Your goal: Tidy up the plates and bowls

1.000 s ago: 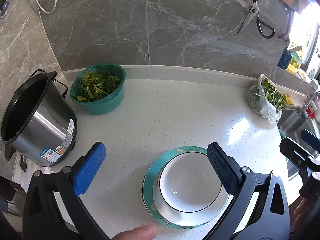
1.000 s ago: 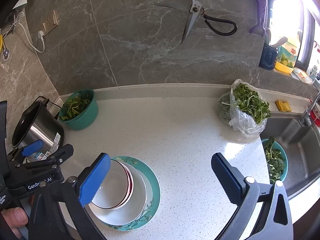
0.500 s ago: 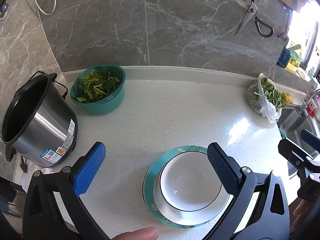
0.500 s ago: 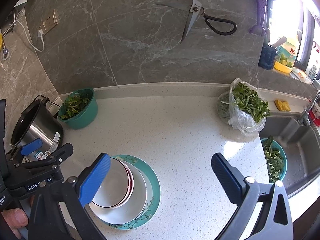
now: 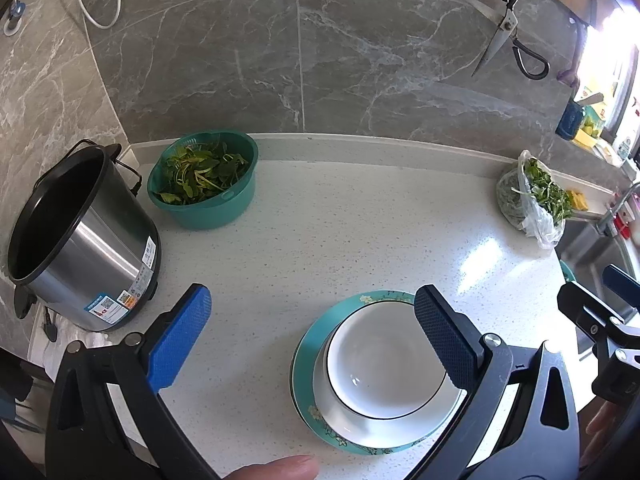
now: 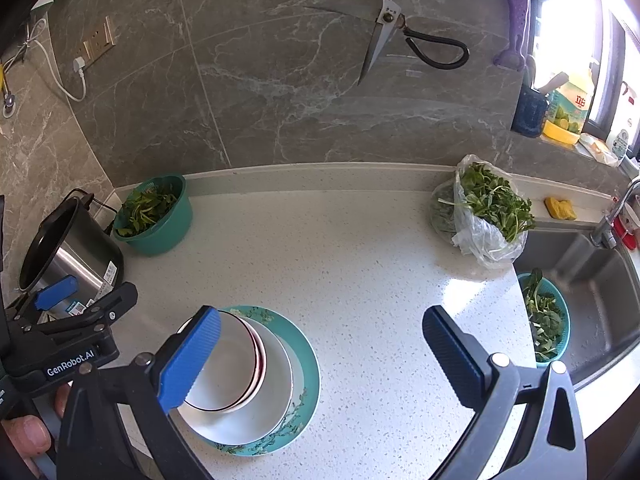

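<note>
On the speckled counter (image 5: 360, 220), the left tool (image 5: 312, 328) hovers spread wide and empty. At its 5 o'clock, a white bowl (image 5: 380, 364) sits stacked on a teal plate (image 5: 308, 356). The right tool (image 6: 320, 344) likewise gapes, holding nothing.

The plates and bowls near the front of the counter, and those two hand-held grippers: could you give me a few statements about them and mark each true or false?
1. The white bowl sits stacked on a white plate on the teal plate. True.
2. The left hand-held gripper is clamped on the bowl. False: its fingers are wide apart, holding nothing.
3. The right hand-held gripper is open. True.
4. The green basin by the wall is empty. False: it holds leafy greens.
5. The scissors lie on the counter. False: they hang on the wall.
</note>
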Demonstrator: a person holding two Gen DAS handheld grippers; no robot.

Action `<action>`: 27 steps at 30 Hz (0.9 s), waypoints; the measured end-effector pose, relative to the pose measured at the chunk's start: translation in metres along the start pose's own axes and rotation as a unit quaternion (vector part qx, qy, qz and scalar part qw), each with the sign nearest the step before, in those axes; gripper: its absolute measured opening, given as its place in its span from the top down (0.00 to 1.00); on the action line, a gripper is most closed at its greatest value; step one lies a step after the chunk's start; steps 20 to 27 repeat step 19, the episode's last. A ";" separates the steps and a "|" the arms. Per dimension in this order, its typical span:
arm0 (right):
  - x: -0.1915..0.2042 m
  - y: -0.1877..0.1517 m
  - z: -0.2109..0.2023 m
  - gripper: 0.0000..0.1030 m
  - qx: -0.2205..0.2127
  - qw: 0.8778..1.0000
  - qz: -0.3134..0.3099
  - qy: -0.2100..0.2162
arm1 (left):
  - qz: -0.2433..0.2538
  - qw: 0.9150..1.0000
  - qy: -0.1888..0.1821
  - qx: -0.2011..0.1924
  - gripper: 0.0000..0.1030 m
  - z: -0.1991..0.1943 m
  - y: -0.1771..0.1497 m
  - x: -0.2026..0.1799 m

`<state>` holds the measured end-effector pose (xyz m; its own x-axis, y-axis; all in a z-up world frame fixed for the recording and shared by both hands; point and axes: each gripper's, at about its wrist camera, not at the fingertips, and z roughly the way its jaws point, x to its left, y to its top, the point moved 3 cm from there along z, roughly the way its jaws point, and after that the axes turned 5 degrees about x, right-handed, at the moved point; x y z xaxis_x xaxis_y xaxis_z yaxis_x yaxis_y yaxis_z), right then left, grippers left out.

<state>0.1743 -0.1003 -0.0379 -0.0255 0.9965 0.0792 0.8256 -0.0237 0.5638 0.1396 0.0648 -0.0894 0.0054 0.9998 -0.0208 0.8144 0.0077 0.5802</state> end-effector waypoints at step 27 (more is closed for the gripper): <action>0.001 -0.005 -0.002 0.00 0.004 1.000 0.002 -0.002 | -0.002 1.000 0.000 -0.019 0.00 -0.008 -0.006 0.001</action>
